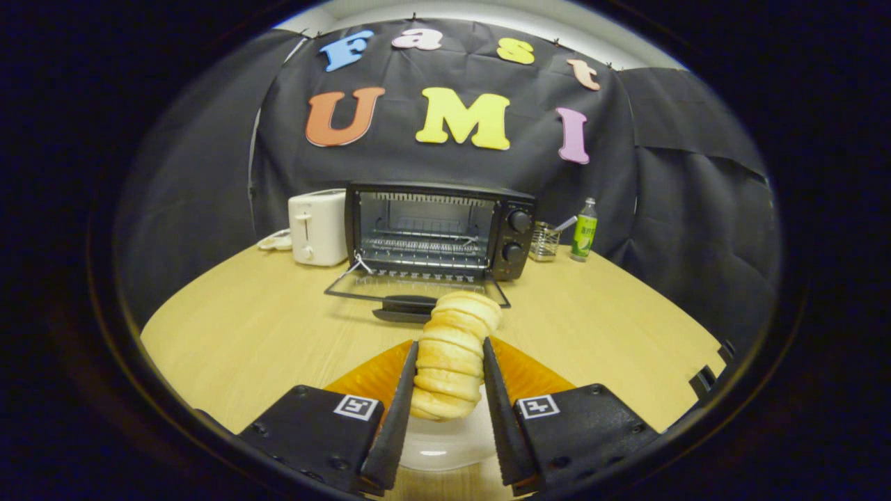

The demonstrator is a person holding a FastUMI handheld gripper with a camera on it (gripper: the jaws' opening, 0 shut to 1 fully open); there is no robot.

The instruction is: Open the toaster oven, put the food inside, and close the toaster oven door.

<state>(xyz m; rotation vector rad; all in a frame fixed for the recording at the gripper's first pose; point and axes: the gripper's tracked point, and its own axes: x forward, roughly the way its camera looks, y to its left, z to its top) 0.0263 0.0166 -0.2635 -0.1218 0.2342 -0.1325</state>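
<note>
Wooden table (264, 334) under toaster oven (438, 229), toaster (318, 226), bottle (585, 239), plate (376, 376).

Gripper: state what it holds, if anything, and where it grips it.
The gripper is shut on the ridged bread roll, both fingers pressing its lower sides, above the plate.

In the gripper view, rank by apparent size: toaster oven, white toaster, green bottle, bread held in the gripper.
1. toaster oven, door open.
2. bread, clamped between the gripper fingers; nearness to the camera inflates it, so its rank over the toaster is unsure.
3. white toaster.
4. green bottle.
</note>
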